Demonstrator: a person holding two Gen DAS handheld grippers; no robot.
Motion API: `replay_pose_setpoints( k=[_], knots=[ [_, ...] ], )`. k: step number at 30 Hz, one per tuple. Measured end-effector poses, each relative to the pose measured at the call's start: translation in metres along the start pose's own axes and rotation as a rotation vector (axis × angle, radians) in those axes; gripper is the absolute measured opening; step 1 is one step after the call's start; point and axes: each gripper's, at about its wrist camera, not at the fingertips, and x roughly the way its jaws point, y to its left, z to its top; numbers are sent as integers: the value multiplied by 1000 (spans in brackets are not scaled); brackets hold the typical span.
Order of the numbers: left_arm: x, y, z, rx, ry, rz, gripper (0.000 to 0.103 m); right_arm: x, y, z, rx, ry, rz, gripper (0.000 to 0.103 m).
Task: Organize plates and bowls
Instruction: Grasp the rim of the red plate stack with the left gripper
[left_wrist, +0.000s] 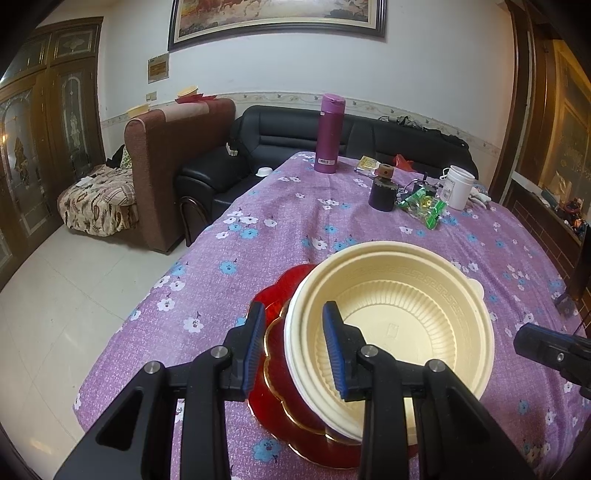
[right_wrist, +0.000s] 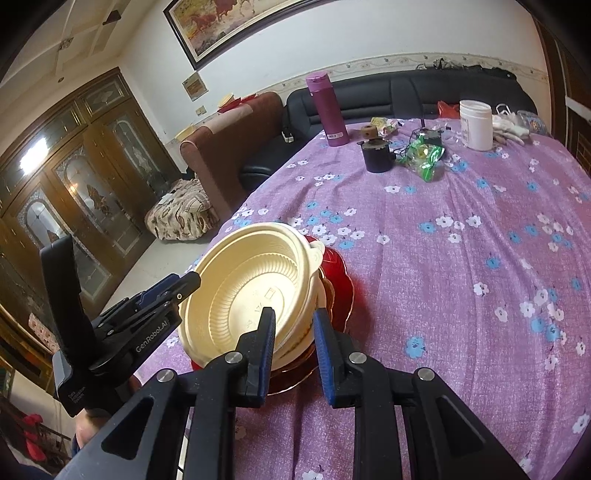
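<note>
Claws both straddle cream bowls' rim: my left claw (left_wrist: 293, 347) at left wall, my right claw (right_wrist: 293, 354) at near wall, jaws apart, no clamp yet. Cream bowls (left_wrist: 399, 321) tilted on red plates (left_wrist: 280, 295), near desk's left edge. Risk: uneven squeeze flexes thin rim, stack slides off plates toward floor (left_wrist: 55, 306).

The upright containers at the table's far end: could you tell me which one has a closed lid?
The tall purple bottle has its lid closed; the white plastic jar stands open-topped, and the small dark pot beside it carries a brown ring.
</note>
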Motion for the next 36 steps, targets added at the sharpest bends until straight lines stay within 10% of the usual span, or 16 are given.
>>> replay_pose_setpoints(
  k=[22,36],
  knots=[
    [34,70,-24,-125,178,-43,47,48,-49,-14,128,102,-10,24],
    [66,52,-28,-88,212,-96,15,83,-43,-17,114,126,6,18]
  ],
)
